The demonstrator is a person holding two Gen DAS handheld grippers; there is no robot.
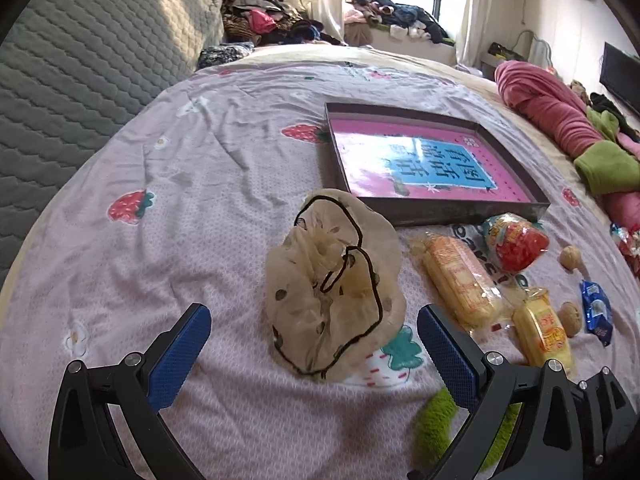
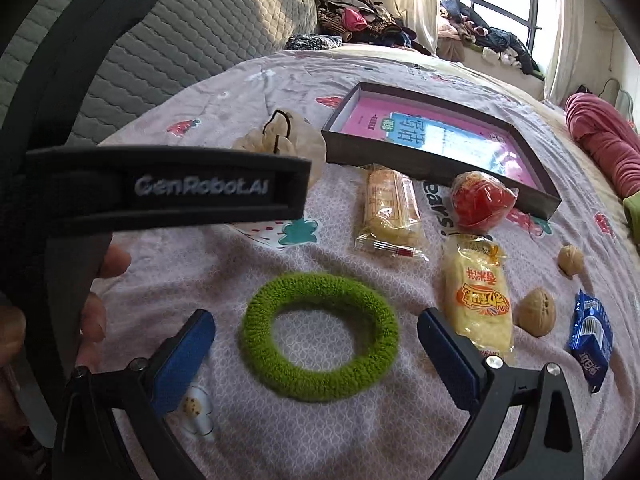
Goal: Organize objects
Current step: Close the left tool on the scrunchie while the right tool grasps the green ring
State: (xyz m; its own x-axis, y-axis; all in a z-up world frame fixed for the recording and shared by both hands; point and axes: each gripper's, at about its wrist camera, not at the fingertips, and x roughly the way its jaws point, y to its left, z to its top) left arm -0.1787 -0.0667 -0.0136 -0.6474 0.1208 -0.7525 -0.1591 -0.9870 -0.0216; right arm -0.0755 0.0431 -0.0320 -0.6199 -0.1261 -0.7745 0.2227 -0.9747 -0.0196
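Note:
On the bed, a beige sheer scrunchie (image 1: 336, 284) with black trim lies just ahead of my open left gripper (image 1: 314, 340), between its fingers' line. A green fuzzy hair ring (image 2: 320, 336) lies between the blue pads of my open right gripper (image 2: 316, 348); a part of the ring shows in the left wrist view (image 1: 436, 420). A dark shallow box (image 1: 516, 168) with a pink book inside sits beyond; it also shows in the right wrist view (image 2: 424, 164). Two yellow snack packs (image 2: 390, 212) (image 2: 478, 292), a red snack bag (image 2: 480, 200), two walnuts (image 2: 536, 312) (image 2: 570, 260) and a blue packet (image 2: 590, 340) lie to the right.
The left gripper's body and the hand holding it (image 2: 160, 188) fill the left of the right wrist view. A grey quilted headboard (image 1: 80, 60) stands at the left. A pink and green blanket (image 1: 560, 120) lies at the far right. Clothes are piled by the window (image 1: 392, 16).

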